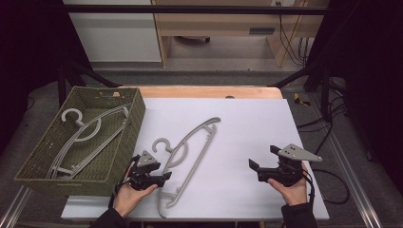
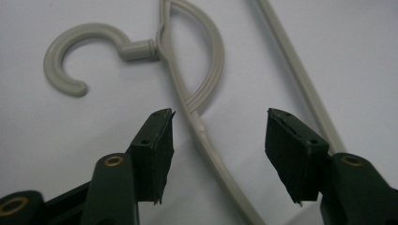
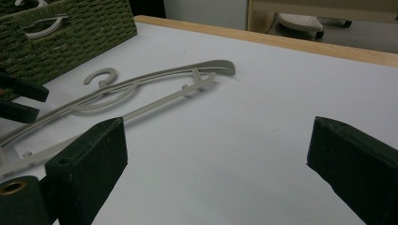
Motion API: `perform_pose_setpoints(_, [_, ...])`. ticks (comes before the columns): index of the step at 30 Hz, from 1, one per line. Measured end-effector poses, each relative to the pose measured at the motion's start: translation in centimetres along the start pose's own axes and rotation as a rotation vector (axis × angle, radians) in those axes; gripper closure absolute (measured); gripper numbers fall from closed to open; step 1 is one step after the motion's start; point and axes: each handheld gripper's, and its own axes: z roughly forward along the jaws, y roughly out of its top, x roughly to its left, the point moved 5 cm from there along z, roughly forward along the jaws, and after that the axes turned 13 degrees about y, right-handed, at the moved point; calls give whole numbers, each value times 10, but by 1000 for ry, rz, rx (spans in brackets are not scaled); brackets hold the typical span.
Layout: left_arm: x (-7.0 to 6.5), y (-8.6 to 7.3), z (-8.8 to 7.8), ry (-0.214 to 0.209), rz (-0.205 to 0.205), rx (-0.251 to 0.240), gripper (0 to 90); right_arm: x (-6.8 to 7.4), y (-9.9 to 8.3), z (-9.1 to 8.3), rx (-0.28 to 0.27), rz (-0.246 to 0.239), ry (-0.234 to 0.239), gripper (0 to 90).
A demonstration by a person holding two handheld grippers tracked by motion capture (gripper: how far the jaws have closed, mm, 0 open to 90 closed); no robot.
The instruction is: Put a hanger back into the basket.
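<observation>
Two grippers in play, one per hand. Left gripper (image 1: pixel 153 172) sits low over the white mat, near the woven basket's front right corner, held by the left hand (image 1: pixel 127 194). Its jaws stand partly apart, straddling the upper arm of the grey hanger (image 1: pixel 187 154); in the left gripper view that arm runs up between the two pads (image 2: pixel 157 150) with a gap on each side, so nothing is pinched. Same view: the hanger's hook (image 2: pixel 75 58) lies beyond the left jaw, open side down-right, joined at a short neck to the curved inner loop; the hanger's lower bar passes just outside the right jaw.

Hanger lies flat on the mat (image 1: pixel 247 128), running diagonally, hook end near the left gripper, far tip pointing toward the mat's back middle, tail end close to the mat's front edge.

Right gripper (image 1: pixel 271 166) held by the right hand (image 1: pixel 293 190) at the mat's front right, well apart from the hanger, grey three-cornered plate on top. Jaws wide, nothing between them; the right gripper view shows bare mat between the pads, the hanger (image 3: pixel 155 84) farther off.

Green basket (image 1: pixel 135 121) at the mat's left edge, holding more grey hangers (image 1: pixel 85 135) stacked inside. Wooden table edge (image 1: pixel 209 91) behind the mat.
</observation>
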Motion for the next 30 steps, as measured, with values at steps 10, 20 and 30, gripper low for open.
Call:
perform_pose_setpoints(10, [-3, -6, 12, 2, -2, 72, 605, 0, -1, 1, 10, -3, 1, 56])
perform_pose_setpoints(20, [-5, -2, 15, 61, 27, 123, 690, 1, -1, 1, 11, -2, 3, 57])
perform_pose_setpoints(30, [-4, 2, 17, 53, 13, 158, 713, 1, -1, 2, 10, 1, 6, 58])
